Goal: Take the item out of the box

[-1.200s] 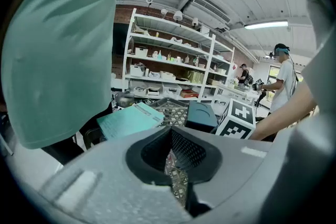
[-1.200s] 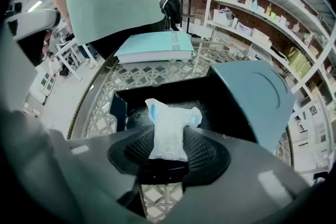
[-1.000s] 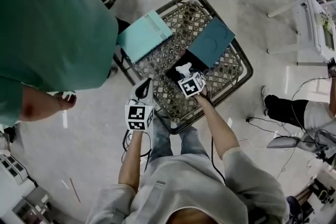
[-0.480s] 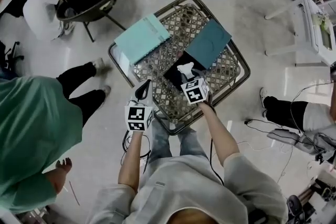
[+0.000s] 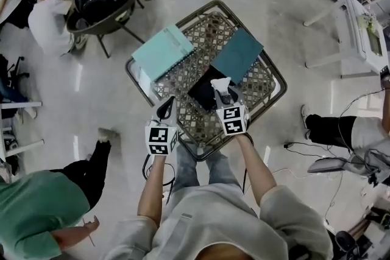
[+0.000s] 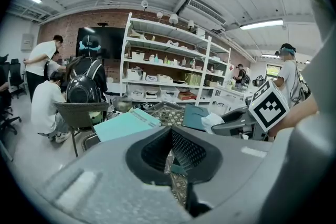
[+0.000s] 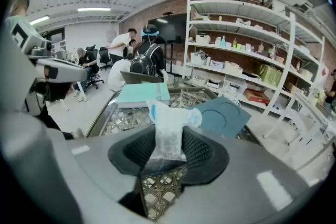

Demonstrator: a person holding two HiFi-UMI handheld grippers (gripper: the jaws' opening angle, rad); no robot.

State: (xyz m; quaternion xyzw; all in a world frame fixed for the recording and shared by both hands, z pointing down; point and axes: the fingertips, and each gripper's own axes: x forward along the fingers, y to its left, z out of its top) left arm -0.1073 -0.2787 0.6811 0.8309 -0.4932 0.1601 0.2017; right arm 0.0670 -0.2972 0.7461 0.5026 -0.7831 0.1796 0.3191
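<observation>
While your right gripper (image 5: 223, 93) clenches the crumpled white plastic packet (image 7: 169, 131) just above the shallow black box (image 5: 200, 93), your left gripper (image 5: 169, 102) hangs near that box, jaws together, empty.

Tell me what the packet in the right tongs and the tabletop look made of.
Packet: thin translucent plastic film, probably; it is crinkled and glossy.
Tabletop: woven cane-like lattice, seemingly under glass, since glare lies over the weave.

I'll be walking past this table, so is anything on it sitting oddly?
The light teal box lies askew, one corner sticking out past the far-left edge of the table; a passer-by might knock it off.
</observation>
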